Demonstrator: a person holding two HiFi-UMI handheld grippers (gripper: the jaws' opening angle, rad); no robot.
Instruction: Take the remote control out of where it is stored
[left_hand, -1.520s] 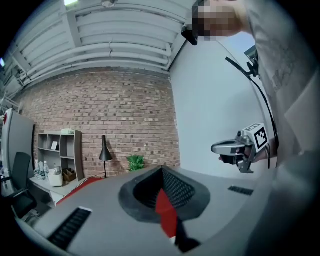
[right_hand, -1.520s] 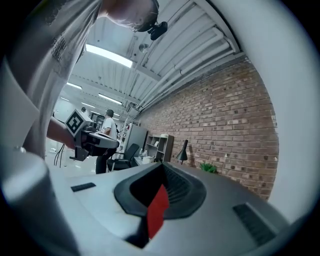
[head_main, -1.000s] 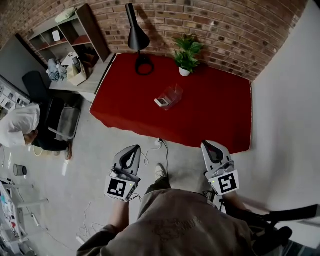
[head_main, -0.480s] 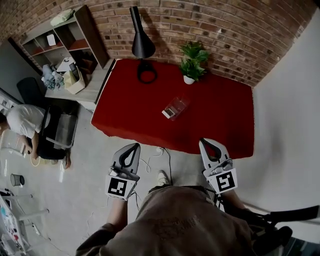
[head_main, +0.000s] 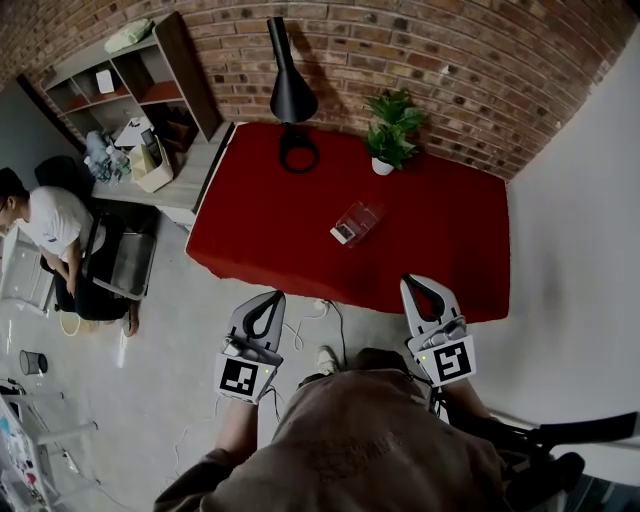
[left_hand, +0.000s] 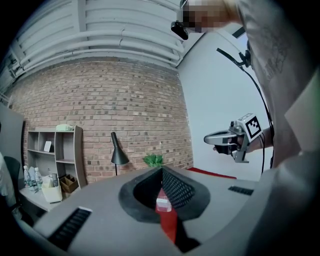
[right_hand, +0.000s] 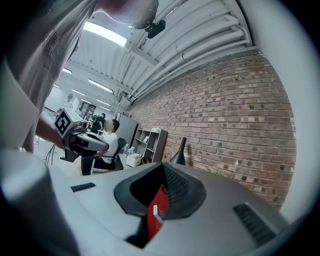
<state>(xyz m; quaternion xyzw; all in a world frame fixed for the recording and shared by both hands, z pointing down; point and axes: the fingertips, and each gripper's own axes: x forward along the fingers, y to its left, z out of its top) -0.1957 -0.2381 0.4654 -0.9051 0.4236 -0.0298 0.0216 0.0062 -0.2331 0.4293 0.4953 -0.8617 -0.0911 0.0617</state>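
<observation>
A small clear plastic box (head_main: 356, 222) lies near the middle of the red table (head_main: 440, 250), with the white remote control showing at its near end. Both grippers hang over the floor, short of the table's front edge. My left gripper (head_main: 271, 299) and right gripper (head_main: 419, 287) both point at the table, shut and empty. In the left gripper view the box (left_hand: 163, 204) shows far off through the slit between the jaws, and the right gripper (left_hand: 212, 138) floats at the right. The right gripper view shows the box (right_hand: 156, 214) the same way.
A black desk lamp (head_main: 291, 98) and a potted plant (head_main: 389, 139) stand at the table's back edge by the brick wall. A shelf unit (head_main: 132, 66) and a cluttered side table (head_main: 150, 165) are at the left. A person (head_main: 45, 222) sits there. A cable (head_main: 322, 303) lies on the floor.
The view has shifted a little toward the table; the box now sits slightly lower and further right. The seated person at the left has straightened up. Both grippers stay shut.
</observation>
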